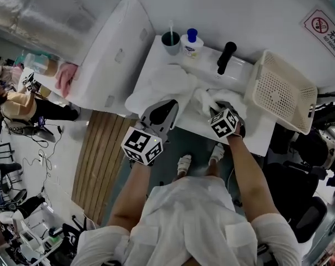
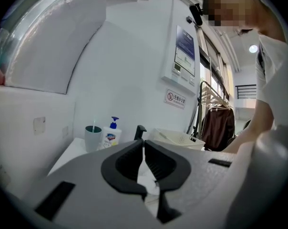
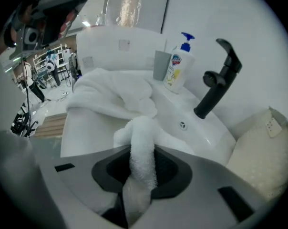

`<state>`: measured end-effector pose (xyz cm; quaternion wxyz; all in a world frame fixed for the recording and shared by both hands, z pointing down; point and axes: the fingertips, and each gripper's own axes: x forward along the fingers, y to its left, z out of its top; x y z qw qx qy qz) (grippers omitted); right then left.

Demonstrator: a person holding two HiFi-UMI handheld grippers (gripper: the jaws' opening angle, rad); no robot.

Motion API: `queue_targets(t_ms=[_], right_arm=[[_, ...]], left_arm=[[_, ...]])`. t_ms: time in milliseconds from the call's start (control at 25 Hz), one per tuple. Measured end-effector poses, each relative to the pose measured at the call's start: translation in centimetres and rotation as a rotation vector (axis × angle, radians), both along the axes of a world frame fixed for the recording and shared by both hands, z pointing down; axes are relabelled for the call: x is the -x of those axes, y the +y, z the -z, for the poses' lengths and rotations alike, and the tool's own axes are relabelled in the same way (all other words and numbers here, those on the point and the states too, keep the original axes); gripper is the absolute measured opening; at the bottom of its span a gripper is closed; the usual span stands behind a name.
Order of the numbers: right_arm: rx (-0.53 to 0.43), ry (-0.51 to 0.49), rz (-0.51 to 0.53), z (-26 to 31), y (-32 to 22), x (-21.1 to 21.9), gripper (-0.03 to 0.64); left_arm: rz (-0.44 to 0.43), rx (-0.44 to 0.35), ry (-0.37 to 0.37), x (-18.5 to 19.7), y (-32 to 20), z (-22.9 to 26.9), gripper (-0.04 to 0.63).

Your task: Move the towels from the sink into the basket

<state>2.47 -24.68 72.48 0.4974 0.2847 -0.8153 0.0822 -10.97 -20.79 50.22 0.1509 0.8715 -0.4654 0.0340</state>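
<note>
The head view looks steeply down from overhead onto the counter (image 1: 151, 65). The left gripper view sits low, facing level toward the back wall. The right gripper view tilts down, close over the sink (image 3: 196, 128). All three share the soap bottle (image 1: 191, 44) and tap (image 1: 226, 57).

- The towel (image 3: 143, 128) in the right gripper (image 3: 143, 150) is white terry cloth, thick and fluffy, with a rough looped nap.
- That gripper's shell is smooth matt grey plastic; its pads (image 3: 168, 171) are black and ribbed.
- The sink (image 3: 201, 128) is smooth, glossy white.
- The faucet (image 3: 219, 82) is matt black.
- The basket (image 1: 281, 90), far right, is perforated cream plastic.
- The floor strip (image 1: 98, 154), left, is slatted wood.
</note>
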Motion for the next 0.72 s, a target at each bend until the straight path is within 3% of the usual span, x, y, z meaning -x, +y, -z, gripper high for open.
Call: queue_targets(t_ms=[720], right_arm=[[-0.299, -0.288, -0.143, 17.4, 0.3, -0.7, 0.110]], left_arm=[[-0.050, -0.133, 0.004, -1.3, 0.9, 6.7, 0.020]])
